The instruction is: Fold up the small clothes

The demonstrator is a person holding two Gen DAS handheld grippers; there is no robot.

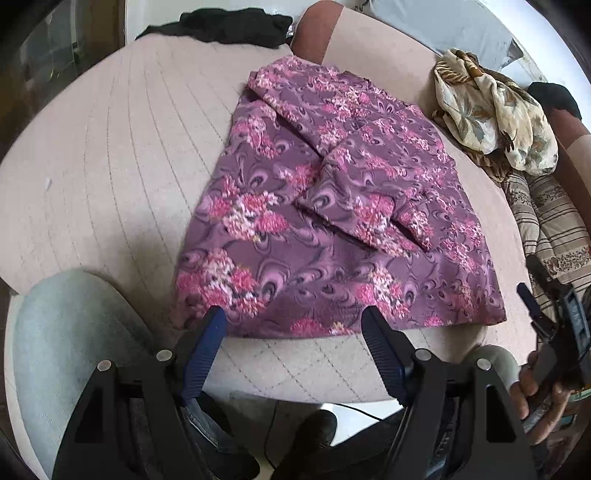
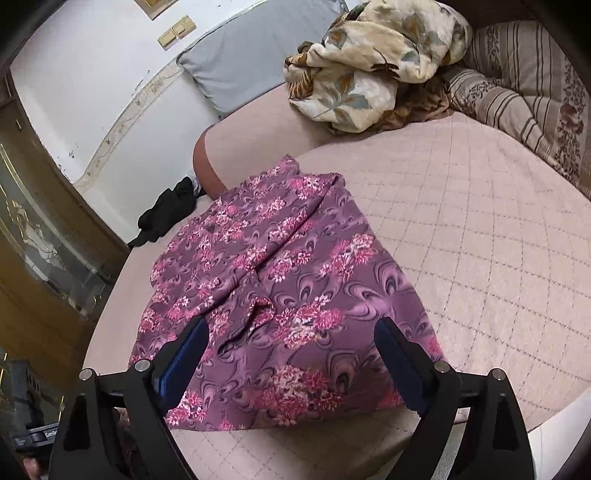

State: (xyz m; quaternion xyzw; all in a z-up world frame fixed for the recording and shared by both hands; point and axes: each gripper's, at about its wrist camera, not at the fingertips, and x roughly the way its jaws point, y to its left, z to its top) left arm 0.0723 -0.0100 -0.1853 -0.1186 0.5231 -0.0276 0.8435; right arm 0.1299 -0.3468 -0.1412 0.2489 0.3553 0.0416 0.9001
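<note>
A purple floral garment (image 1: 332, 206) lies spread on the pink quilted bed cover (image 1: 103, 155), partly folded: one layer is turned over across its middle, leaving a diagonal ridge and a loose flap on top. Its hem runs roughly parallel to the near edge of the bed, with a strip of bare cover between the two.

The left gripper (image 1: 293, 325) has its fingers spread wide and holds nothing. Both blue-padded fingertips (image 1: 212, 325) sit right at the hem, so the near-left part of the garment lies between and just ahead of them; whether they touch the cloth cannot be told.

The right gripper (image 2: 291, 332) is likewise wide apart and empty. In the right wrist view the garment (image 2: 280, 280) fills the gap between its fingers, the hem lying below the fingertips (image 2: 386, 332), so they hang over the cloth. In the left wrist view this gripper (image 1: 543, 306) appears off the garment's near-right corner, held in the person's hand (image 1: 535, 387).

A cream leaf-print cloth (image 1: 491, 110) is bunched toward the bed's far right beside a striped pillow (image 2: 524, 96), and a black garment (image 1: 221, 26) lies at the far-left edge.
</note>
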